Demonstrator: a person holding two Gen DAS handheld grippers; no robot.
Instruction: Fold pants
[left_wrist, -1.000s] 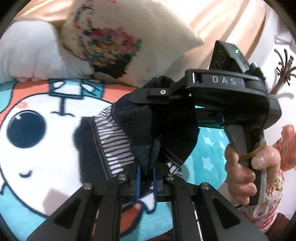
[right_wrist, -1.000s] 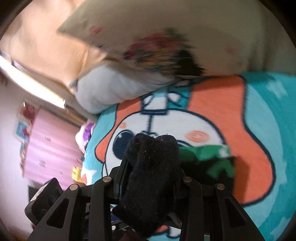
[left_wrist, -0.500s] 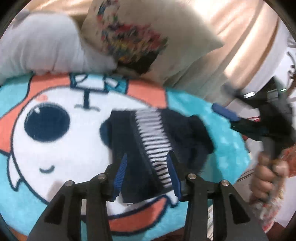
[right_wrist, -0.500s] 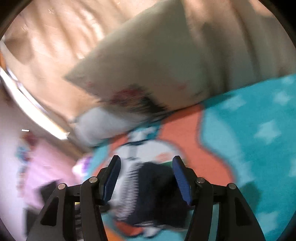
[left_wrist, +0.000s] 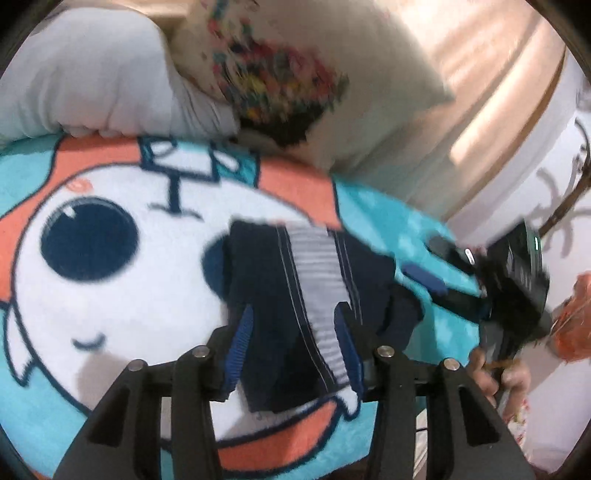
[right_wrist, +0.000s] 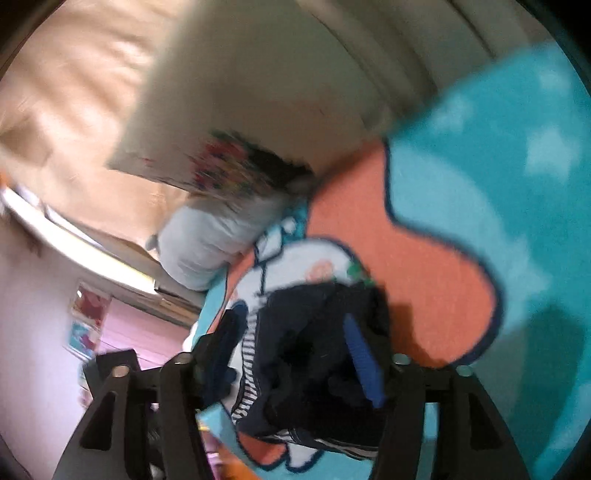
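- Both grippers have let go: the left gripper (left_wrist: 293, 341) was pinched on dark cloth a second ago and its jaws have just been opening, so the blue pads now stand apart with fabric lying loose between them, not pressed.
- Same story for the right gripper (right_wrist: 295, 354): its jaws have just been opening wide, and the bunched wad it clamped a second ago now sits slack between the pads.
- Down go the pants (left_wrist: 295, 291), a dark navy bundle with a striped waistband, resting at lower centre of the left wrist view on the cartoon blanket (left_wrist: 110, 295), over the white face print and partly covering one printed eye.
- My read: a fold has just been laid down and released. Whether another fold is needed I can't judge, since the bundle looks compact but lumpy on its right edge.
- Right side of the left view: the right gripper is smeared by motion, with only part of the person's hand (left_wrist: 495, 373) showing beneath it.
- Right wrist view is heavily blurred and tilted, so the layers of the pants cannot be counted there.
- Near edge of the bundle hides behind the gripper bodies in both views.
- Upper frame: a floral pillow (left_wrist: 295, 74) and a white pillow (left_wrist: 92, 74), well clear.
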